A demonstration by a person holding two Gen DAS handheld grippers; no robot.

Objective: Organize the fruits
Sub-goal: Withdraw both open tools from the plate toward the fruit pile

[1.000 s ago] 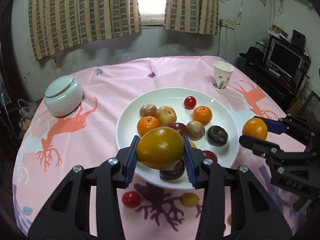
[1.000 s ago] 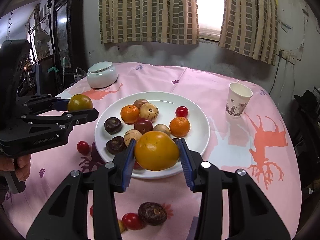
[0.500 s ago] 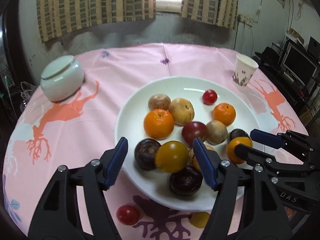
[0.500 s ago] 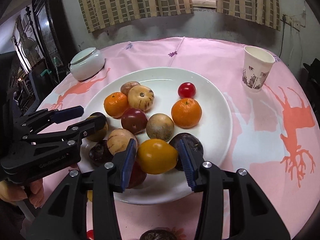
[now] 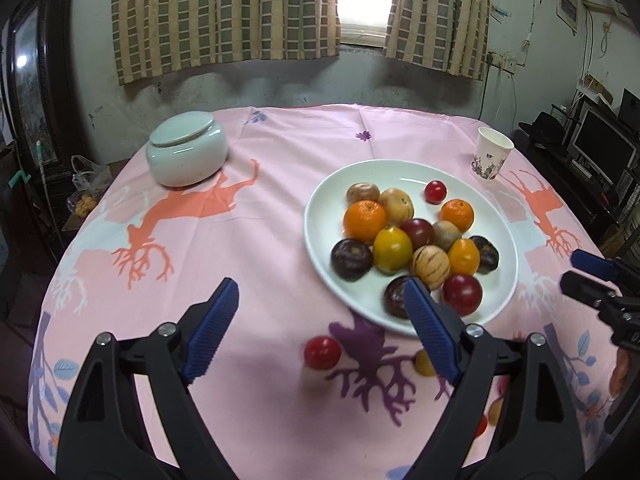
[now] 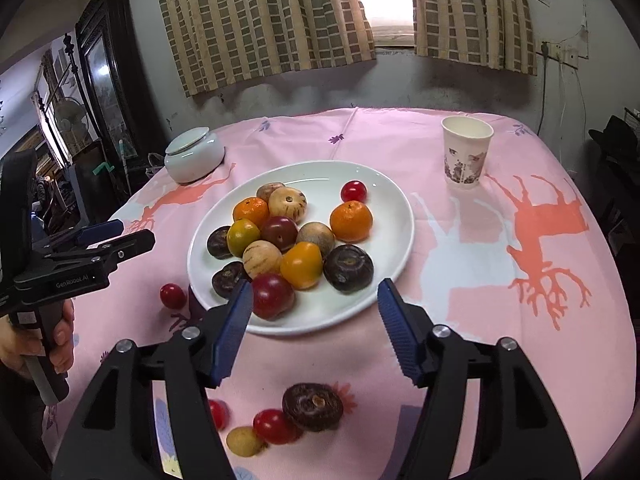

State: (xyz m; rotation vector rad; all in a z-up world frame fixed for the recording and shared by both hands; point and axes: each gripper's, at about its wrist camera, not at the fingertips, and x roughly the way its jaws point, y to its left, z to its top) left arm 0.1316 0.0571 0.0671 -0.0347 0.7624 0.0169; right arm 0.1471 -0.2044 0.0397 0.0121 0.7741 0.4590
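A white plate (image 5: pixel 400 172) (image 6: pixel 380 208) holds several fruits: oranges, dark purple ones, red ones, pale striped ones. Among them lie a yellow-green fruit (image 5: pixel 392 249) (image 6: pixel 243 236) and an orange-yellow fruit (image 5: pixel 463 256) (image 6: pixel 301 265). My left gripper (image 5: pixel 320 292) (image 6: pixel 130 234) hovers over the cloth left of the plate's near rim, jaws opening, nothing between them. My right gripper (image 6: pixel 315 288) (image 5: pixel 584 272) is above the near rim, jaws opening and empty. Loose on the cloth lie a red cherry tomato (image 5: pixel 322 353) (image 6: pixel 173 295), a dark round fruit (image 6: pixel 313 406) and small red and yellow ones.
A pale green lidded jar (image 5: pixel 187 154) (image 6: pixel 194 159) stands at the far left of the pink tablecloth. A paper cup (image 5: pixel 492 158) (image 6: pixel 466 152) stands far right of the plate. A hand (image 6: pixel 24 344) holds the left gripper's handle. Dark furniture surrounds the table.
Both grippers let go of their yellow-orange fruits, which now lie on the plate. Both sets of jaws have spread, and the grippers have drawn back from the plate.
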